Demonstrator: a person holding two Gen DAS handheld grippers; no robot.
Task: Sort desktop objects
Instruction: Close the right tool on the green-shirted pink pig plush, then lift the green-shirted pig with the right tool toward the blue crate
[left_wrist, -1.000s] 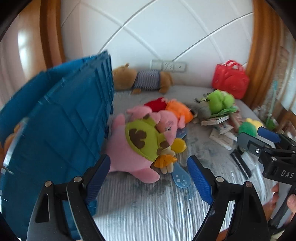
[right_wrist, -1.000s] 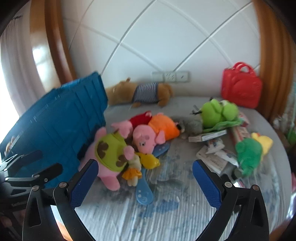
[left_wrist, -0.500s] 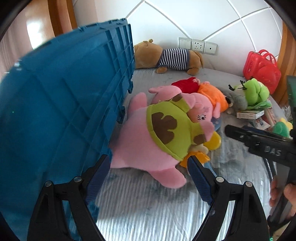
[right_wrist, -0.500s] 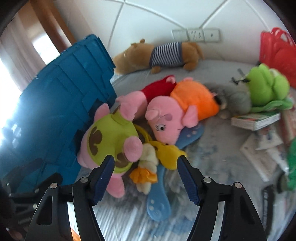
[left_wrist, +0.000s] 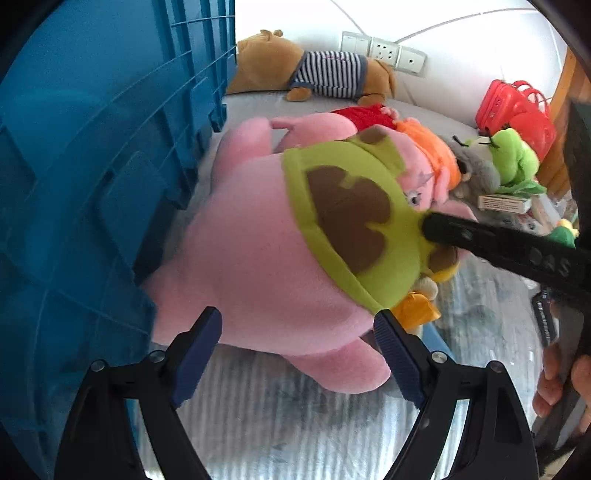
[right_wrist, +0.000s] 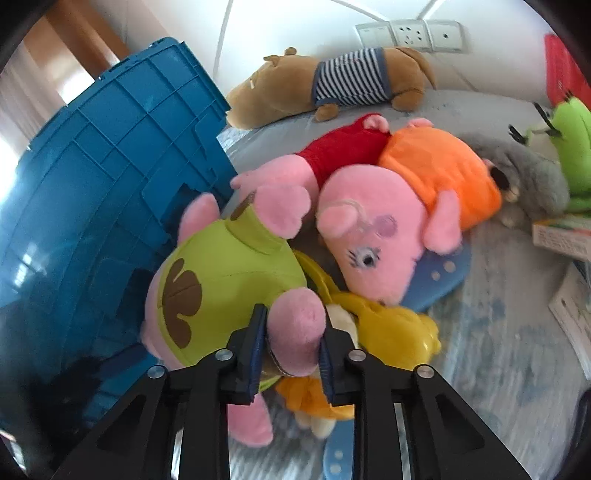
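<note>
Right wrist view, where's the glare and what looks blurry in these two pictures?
Right wrist view: window glare washes out the left edge beside the blue crate; table smeared. Left wrist view: bright wall behind the sockets; crate and pink plush soft; fisheye bends edges.

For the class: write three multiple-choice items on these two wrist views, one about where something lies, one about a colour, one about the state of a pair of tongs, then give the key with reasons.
1. Where does the brown plush in the striped shirt lie?
A. at the back by the wall sockets
B. inside the blue crate
C. on top of the red basket

2. What colour is the shirt on the big pink plush?
A. purple with white dots
B. green with brown patches
C. plain black

3. How do the right tongs stand?
A. wide open over bare cloth
B. shut on a book
C. shut on a pink limb of the big pink plush

Key: 1 A, it lies below the sockets; 2 B, both views show green cloth with brown patches; 3 C, both pads press the limb.
</note>
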